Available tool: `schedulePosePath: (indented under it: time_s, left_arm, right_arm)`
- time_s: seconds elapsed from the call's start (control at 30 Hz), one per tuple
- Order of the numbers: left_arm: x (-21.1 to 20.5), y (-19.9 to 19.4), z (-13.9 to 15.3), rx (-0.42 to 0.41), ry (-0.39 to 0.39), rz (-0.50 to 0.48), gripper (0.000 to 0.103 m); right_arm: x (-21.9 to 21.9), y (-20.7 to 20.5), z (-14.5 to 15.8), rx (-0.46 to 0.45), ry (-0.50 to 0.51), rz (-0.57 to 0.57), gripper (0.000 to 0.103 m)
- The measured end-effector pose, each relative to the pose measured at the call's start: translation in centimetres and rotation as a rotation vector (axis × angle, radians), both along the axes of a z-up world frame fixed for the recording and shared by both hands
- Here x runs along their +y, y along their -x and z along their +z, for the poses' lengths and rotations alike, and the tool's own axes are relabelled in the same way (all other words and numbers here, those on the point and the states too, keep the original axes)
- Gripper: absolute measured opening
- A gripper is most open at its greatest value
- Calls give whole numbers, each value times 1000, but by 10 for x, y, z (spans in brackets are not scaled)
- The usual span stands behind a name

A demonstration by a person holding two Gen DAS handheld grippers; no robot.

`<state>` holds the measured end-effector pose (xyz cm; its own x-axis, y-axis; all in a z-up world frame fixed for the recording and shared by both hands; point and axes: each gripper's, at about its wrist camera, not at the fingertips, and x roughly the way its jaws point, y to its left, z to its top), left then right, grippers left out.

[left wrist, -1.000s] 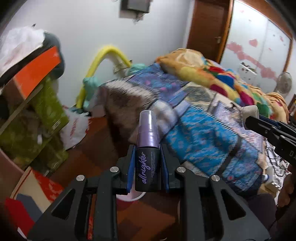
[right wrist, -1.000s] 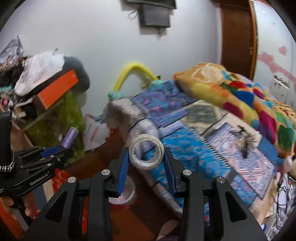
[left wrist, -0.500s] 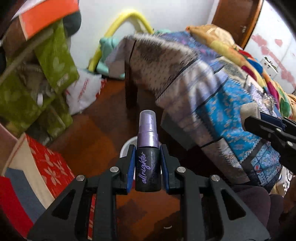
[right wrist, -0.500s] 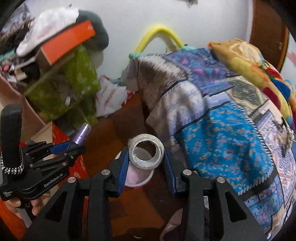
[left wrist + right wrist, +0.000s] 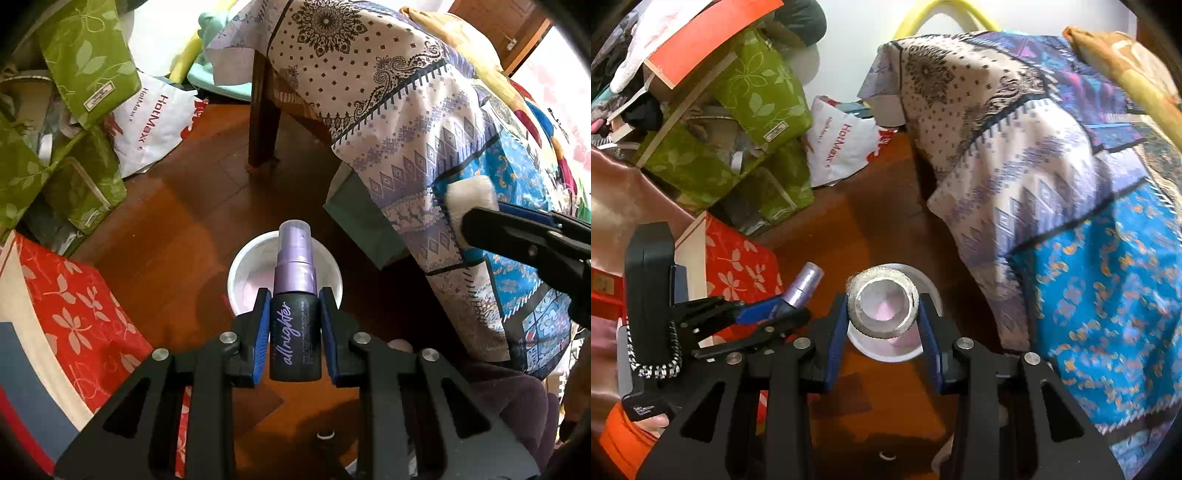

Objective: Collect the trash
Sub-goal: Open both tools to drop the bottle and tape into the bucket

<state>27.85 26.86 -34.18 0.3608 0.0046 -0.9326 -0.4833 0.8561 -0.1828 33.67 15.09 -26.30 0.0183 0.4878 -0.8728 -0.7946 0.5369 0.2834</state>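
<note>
My left gripper [image 5: 294,325] is shut on a small black spray bottle [image 5: 294,336] with a purple cap, held upright between the blue pads. Below it on the wooden floor stands a white bin [image 5: 243,269], round and open. In the right wrist view my right gripper [image 5: 882,332] is shut on a pale tape roll [image 5: 857,295], right over the same white bin [image 5: 929,288]. The left gripper [image 5: 764,314] with the spray bottle [image 5: 807,286] shows to the left there. The right gripper's finger and the tape roll [image 5: 471,194] show at the right edge of the left wrist view.
A bed with a patterned blue and white cover [image 5: 406,122] overhangs on the right, its wooden leg [image 5: 262,114] behind the bin. Green bags [image 5: 738,122], a white plastic bag [image 5: 842,144] and a red flowered bag [image 5: 74,306] crowd the left.
Both grippers have dropped and tipped downward toward the floor, each keeping its object. The white bin has come into view directly under them and looks larger.
</note>
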Motion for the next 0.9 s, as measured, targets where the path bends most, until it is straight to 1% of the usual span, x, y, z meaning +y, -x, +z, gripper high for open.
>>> schedulePosePath:
  time_s: [0.1,0.13,0.17,0.2,0.23,0.43,0.53,0.63,0.73,0.9]
  left_arm:
    - [5,-4,4,-9,-17,16,25]
    - [7,-5,4,-14,-22,26,26]
    - [9,-6,5,-14,-23,32,32]
    - [10,-7,6,-7,-29,35,39]
    - [11,-7,6,-8,-32,39,40]
    - [8,-1,11,-2,-58,39,40]
    - [5,4,21,-15,-62,39,40]
    - [-3,10,40,-40,-88,35,40]
    - [-10,14,59,-68,-118,29,40]
    - [-27,23,98,-130,-164,18,40]
  right_arm:
    - [4,-4,-1,18,-8,5,37]
    - [6,-6,-2,18,-1,10,42]
    - [7,-6,-3,10,11,10,49]
    - [7,-6,-4,-3,23,10,51]
    - [7,-5,-4,-14,30,10,53]
    - [-1,-3,-6,-39,55,5,53]
    - [-8,-1,-1,-48,53,-2,53]
    - [-18,2,10,-78,48,-10,52]
    - [-30,4,26,-116,27,-42,52]
    - [-56,5,59,-153,-38,-107,52]
